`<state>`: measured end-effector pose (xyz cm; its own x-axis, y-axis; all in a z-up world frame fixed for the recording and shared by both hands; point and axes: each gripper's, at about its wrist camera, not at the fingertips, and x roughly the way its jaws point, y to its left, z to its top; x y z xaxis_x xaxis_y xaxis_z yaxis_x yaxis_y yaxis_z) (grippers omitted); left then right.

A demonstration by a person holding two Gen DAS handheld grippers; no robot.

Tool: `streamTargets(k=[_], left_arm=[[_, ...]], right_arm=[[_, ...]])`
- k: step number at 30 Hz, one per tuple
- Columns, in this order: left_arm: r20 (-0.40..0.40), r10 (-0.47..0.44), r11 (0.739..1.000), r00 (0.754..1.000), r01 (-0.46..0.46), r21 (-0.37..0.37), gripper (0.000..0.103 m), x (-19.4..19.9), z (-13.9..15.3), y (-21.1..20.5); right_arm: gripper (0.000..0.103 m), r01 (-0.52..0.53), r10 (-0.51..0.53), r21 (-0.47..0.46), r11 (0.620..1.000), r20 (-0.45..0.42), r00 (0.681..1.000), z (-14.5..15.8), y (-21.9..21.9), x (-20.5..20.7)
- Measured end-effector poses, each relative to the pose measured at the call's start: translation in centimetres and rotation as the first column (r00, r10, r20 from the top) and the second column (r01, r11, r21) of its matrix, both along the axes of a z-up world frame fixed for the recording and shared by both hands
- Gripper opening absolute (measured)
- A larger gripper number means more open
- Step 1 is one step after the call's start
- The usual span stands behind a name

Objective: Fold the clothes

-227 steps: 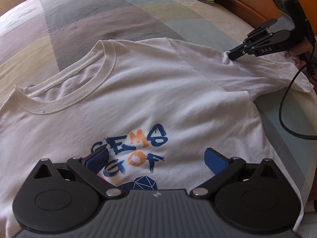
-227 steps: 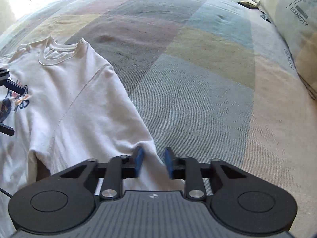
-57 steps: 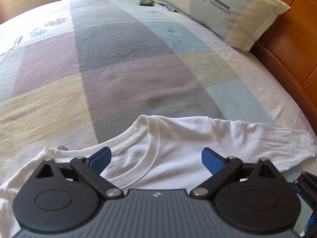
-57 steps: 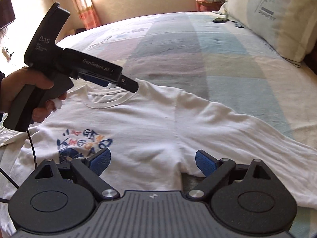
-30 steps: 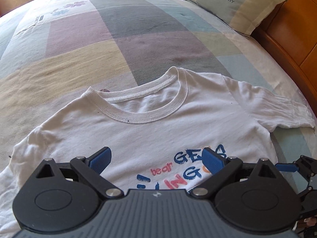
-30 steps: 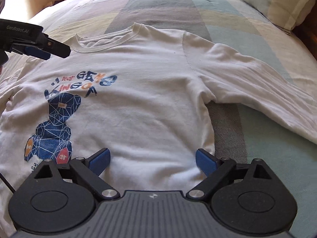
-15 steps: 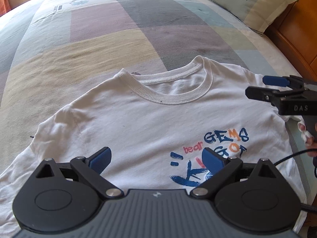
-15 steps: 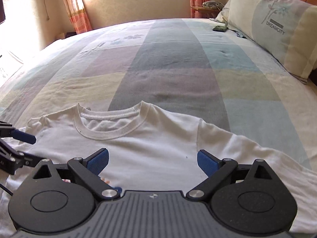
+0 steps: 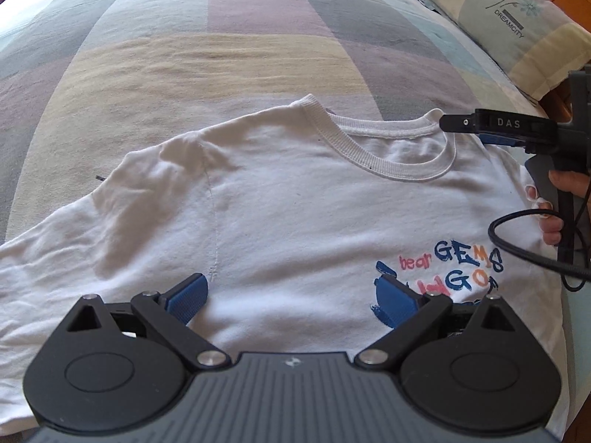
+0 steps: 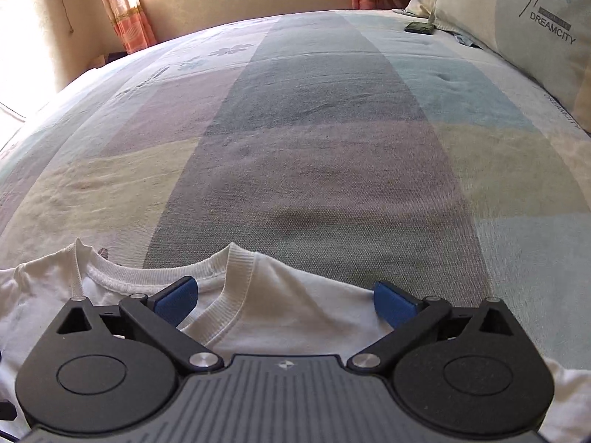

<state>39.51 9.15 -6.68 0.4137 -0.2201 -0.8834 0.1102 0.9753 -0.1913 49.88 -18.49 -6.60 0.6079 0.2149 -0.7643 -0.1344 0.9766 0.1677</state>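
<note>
Bedroom scene: bed (image 10: pixel 332 147) covered by a bedspread of pale green, mauve, grey and cream blocks, filling most of both views; pillow (image 10: pixel 535 26) printed "DREAMCITY" at upper right of the right wrist view, small dark flat object (image 10: pixel 420 28) beside it; curtains (image 10: pixel 122 7) and a bright window at upper left. White T-shirt (image 9: pixel 277 203) spread flat, front side up, across the lower half of the left wrist view, ribbed collar (image 9: pixel 388 147) toward the far side, left-hand sleeve trailing to the lower left edge, coloured lettering "bear GEMS" (image 9: pixel 450 258) at lower right. Left gripper (image 9: pixel 291 295) at bottom centre of its own view, blue pads (image 9: pixel 186 293) spread wide, poised over the chest of the shirt near the sleeve seam, nothing clamped between them. Right gripper (image 10: pixel 284 299) at bottom centre of its own view, jaws opening and already wide apart, framing the collar edge and shoulder of the shirt, pads not pressing the cloth. Same right gripper seen from the side at the right edge of the left wrist view, marked "DAS", tip just over the far right of the collar, held by a hand (image 9: pixel 554 203) with a black cable (image 9: pixel 517 243) looping below. Contact between tip and cloth not discernible.
</note>
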Motion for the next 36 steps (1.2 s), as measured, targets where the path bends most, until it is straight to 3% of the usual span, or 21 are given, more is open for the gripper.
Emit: streamTargets(k=[6, 11, 14, 17, 20, 23, 28, 30, 33, 34, 36], left_arm=[[0.006, -0.066, 0.997, 0.998, 0.066, 0.048, 0.097, 1.0, 0.6, -2.7], [0.006, -0.138, 0.989, 0.990, 0.137, 0.063, 0.097, 2.0, 0.1, -6.3], [0.007, -0.176, 0.983, 0.984, 0.175, 0.059, 0.097, 2.6, 0.0, -8.6], [0.012, -0.212, 0.976, 0.977, 0.211, 0.052, 0.097, 3.2, 0.1, -10.9], [0.030, -0.258, 0.964, 0.966, 0.256, 0.071, 0.097, 3.6, 0.3, -12.8], [0.049, -0.277, 0.959, 0.960, 0.273, 0.077, 0.097, 3.7, 0.6, -13.8], [0.038, -0.266, 0.961, 0.963, 0.262, 0.084, 0.097, 3.7, 0.2, -14.3], [0.033, -0.261, 0.962, 0.965, 0.257, 0.095, 0.097, 3.7, -0.1, -14.5], [0.017, -0.256, 0.961, 0.967, 0.252, 0.113, 0.097, 3.7, -0.8, -14.8], [0.011, -0.253, 0.961, 0.967, 0.250, 0.116, 0.097, 3.7, -0.9, -14.9], [0.001, -0.248, 0.962, 0.969, 0.246, 0.116, 0.097, 3.7, -1.0, -15.1]], right_arm=[[0.103, 0.087, -0.090, 0.104, 0.991, 0.032, 0.995, 3.3, -3.6, -4.8], [0.103, 0.183, -0.187, 0.115, 0.976, 0.020, 0.982, 3.2, -9.4, -10.4], [0.103, 0.240, -0.238, 0.093, 0.966, -0.036, 0.971, 1.0, -12.4, -10.5], [0.103, 0.270, -0.270, 0.070, 0.960, -0.009, 0.963, -0.5, -14.4, -9.3], [0.103, 0.303, -0.304, 0.037, 0.952, 0.010, 0.953, -0.5, -15.8, -7.3], [0.103, 0.325, -0.326, 0.083, 0.942, 0.001, 0.945, 1.2, -17.2, -7.9], [0.103, 0.343, -0.341, -0.058, 0.937, 0.044, 0.939, 2.9, -18.2, -13.5], [0.103, 0.408, -0.406, -0.132, 0.903, 0.040, 0.913, 1.9, -20.4, -15.9], [0.103, 0.498, -0.505, -0.165, 0.851, 0.001, 0.863, -0.4, -24.4, -16.9], [0.103, 0.506, -0.512, -0.172, 0.845, 0.010, 0.859, -1.1, -25.4, -16.8], [0.103, 0.462, -0.462, -0.197, 0.865, 0.046, 0.886, -1.8, -26.7, -16.1]])
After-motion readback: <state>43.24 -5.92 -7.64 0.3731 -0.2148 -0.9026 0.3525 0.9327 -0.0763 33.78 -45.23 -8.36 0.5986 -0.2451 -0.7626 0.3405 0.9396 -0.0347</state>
